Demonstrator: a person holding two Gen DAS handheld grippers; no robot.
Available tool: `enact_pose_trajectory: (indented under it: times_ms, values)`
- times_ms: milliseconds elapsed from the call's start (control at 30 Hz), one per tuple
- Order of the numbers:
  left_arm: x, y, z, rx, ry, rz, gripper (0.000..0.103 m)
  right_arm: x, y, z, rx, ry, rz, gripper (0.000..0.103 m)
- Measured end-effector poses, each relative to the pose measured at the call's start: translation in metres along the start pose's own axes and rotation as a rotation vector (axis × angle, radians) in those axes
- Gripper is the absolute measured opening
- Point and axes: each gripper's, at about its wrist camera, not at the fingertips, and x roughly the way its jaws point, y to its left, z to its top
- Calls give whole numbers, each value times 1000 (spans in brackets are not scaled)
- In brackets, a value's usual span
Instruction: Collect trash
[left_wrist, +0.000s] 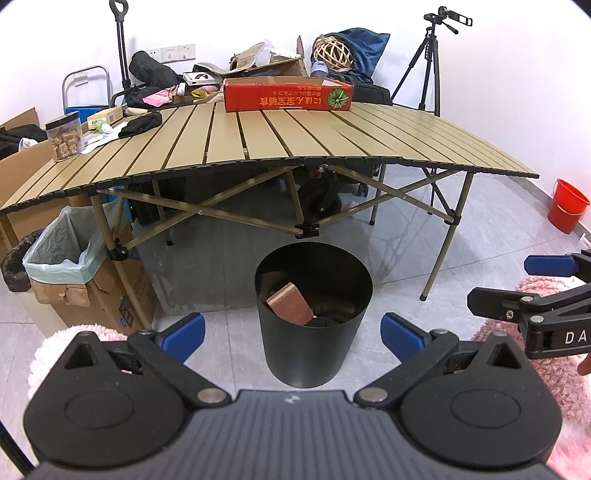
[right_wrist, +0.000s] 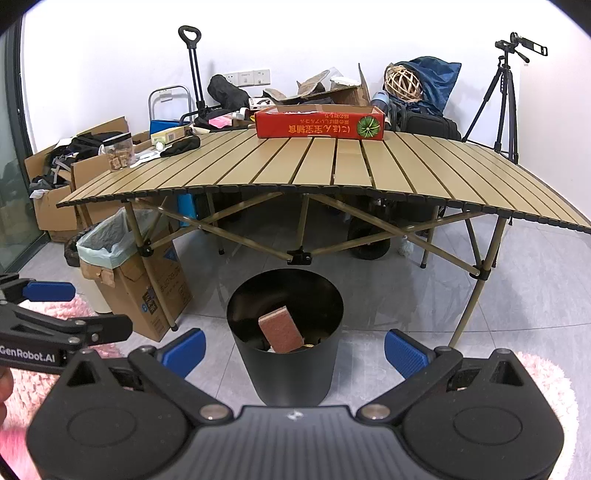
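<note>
Both grippers released above the black waste bin (left_wrist: 314, 314).
Left gripper (left_wrist: 293, 332) and right gripper (right_wrist: 293, 349) stand spread and empty; bin holds a brown block (left_wrist: 290, 302).

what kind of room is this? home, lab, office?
Probably a spare room used as a data-collection setup, not a lived-in home: a folding camp table with a black bin in front of it, a camera on a tripod watching, and open cardboard boxes stacked along the wall.
</note>
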Motion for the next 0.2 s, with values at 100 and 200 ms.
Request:
enact_pose_trajectory:
  times_ms: [100, 200]
  values:
    - [0, -1, 0, 4, 1, -14, 103, 0, 0, 0, 0, 0, 0, 103]
    - [1, -2, -1, 8, 4, -21, 103, 0, 0, 0, 0, 1, 0, 103]
